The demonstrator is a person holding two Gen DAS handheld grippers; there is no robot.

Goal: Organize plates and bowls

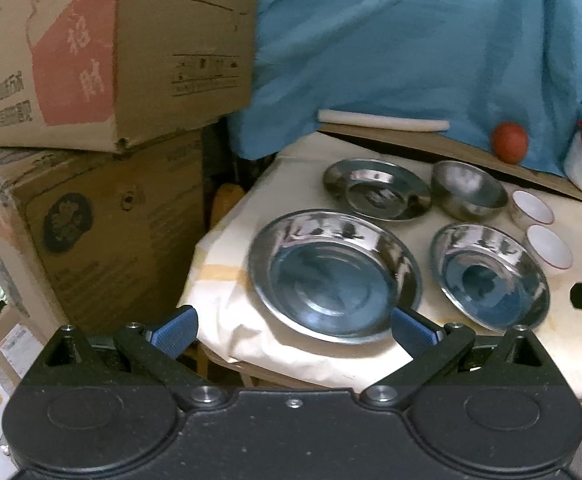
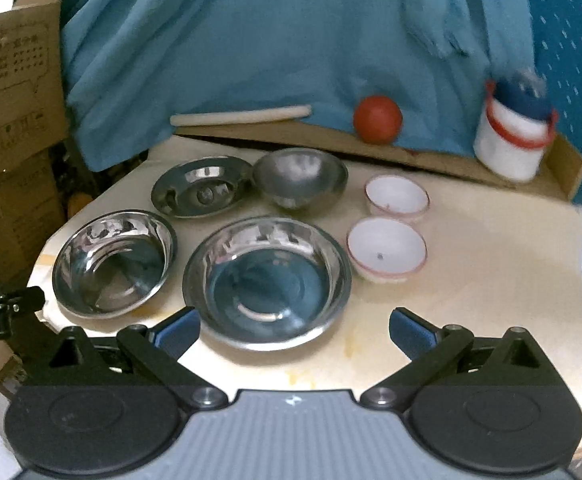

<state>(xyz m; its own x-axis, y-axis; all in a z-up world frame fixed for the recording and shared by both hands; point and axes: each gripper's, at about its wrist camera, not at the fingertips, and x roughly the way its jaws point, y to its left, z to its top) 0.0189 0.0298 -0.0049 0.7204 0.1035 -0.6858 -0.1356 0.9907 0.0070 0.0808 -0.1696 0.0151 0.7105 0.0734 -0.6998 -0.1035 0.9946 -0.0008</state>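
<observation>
The left gripper and right gripper both gaped wide, holding nothing. Steel plates and bowls sat apart toward the tabletop's left edge.

A: List background items.
B: Blue cloth hangs at rear. Red ball and white container with blue lid rest on cardboard sheet.
A: Left side?
B: Two stacked cardboard boxes. White rod lies near the cloth.

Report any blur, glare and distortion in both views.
Left wrist view: fisheye bending at the edges, blue reflections in the large steel plate. Right wrist view: softer overall, the white jar with red bands smeared, dark corners.
</observation>
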